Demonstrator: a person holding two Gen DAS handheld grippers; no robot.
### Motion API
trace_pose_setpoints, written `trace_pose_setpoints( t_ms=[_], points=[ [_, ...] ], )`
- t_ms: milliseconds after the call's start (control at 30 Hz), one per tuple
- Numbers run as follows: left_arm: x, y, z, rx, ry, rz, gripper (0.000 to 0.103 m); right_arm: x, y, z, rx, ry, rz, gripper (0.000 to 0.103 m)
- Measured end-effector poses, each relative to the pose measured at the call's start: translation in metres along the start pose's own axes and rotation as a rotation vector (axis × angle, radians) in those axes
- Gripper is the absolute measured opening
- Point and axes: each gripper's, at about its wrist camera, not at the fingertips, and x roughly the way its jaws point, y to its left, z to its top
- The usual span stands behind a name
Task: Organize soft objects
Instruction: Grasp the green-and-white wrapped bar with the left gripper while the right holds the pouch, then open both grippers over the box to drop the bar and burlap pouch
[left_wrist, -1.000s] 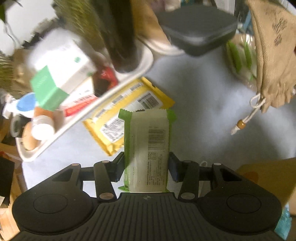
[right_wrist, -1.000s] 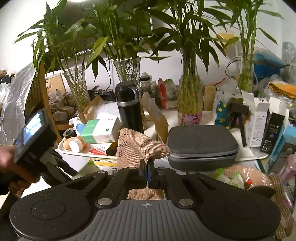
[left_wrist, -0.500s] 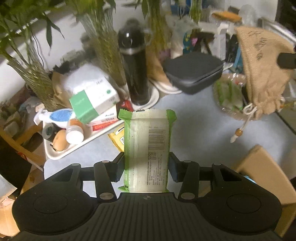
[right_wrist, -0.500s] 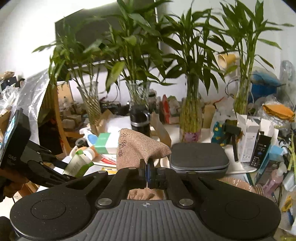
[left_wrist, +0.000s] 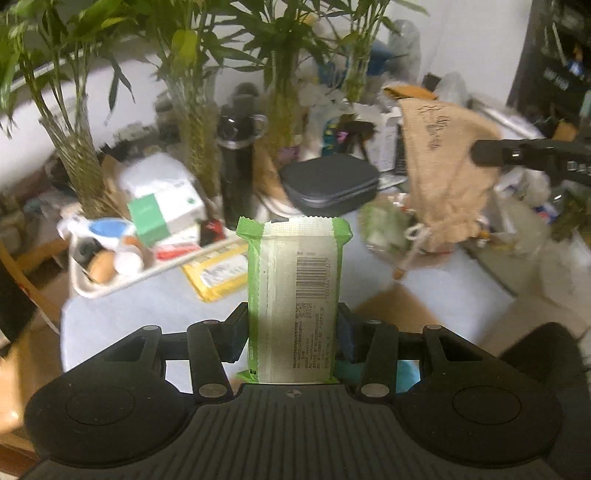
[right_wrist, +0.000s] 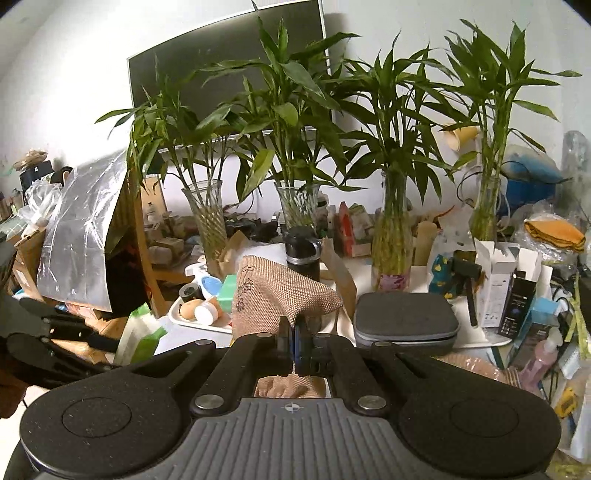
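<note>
Above the bench (left_wrist: 155, 302), left tool (left_wrist: 291, 332) clamps a green packet (left_wrist: 295, 295); right tool (right_wrist: 294, 343) pinches a burlap pouch (right_wrist: 273, 295).

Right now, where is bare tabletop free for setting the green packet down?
Bare tabletop lies below the white tray and yellow packet, left of the green packet. Toward the grey case and burlap bag it is crowded.

From my left wrist cam: left gripper (left_wrist: 293, 332) clamped on a green-and-white packet (left_wrist: 294, 295), barcode side up, held above the pale table (left_wrist: 122, 310). Right gripper (left_wrist: 480, 152) pinches a burlap drawstring bag (left_wrist: 441, 177) at upper right, cord dangling. Background's blurred; yellow packet (left_wrist: 218, 273) looks to lie beside the white tray (left_wrist: 110, 284).
</note>
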Motion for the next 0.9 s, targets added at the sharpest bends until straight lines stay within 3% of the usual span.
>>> trace_pose_setpoints(
  t_ms=[433, 533, 900],
  points=[
    [0.021, -0.001, -0.043, -0.186, 0.156, -0.236, 0.049, -0.022, 0.013, -0.012, -0.017, 0.01, 0.031, 0.003],
    [0.022, 0.006, -0.053, -0.266, 0.134, -0.297, 0.063, -0.025, 0.013, -0.017, -0.013, 0.021, 0.037, 0.003],
    [-0.026, 0.004, -0.063, -0.215, -0.038, -0.102, 0.065, -0.039, 0.014, -0.03, 0.009, 0.081, 0.121, 0.003]
  ],
)
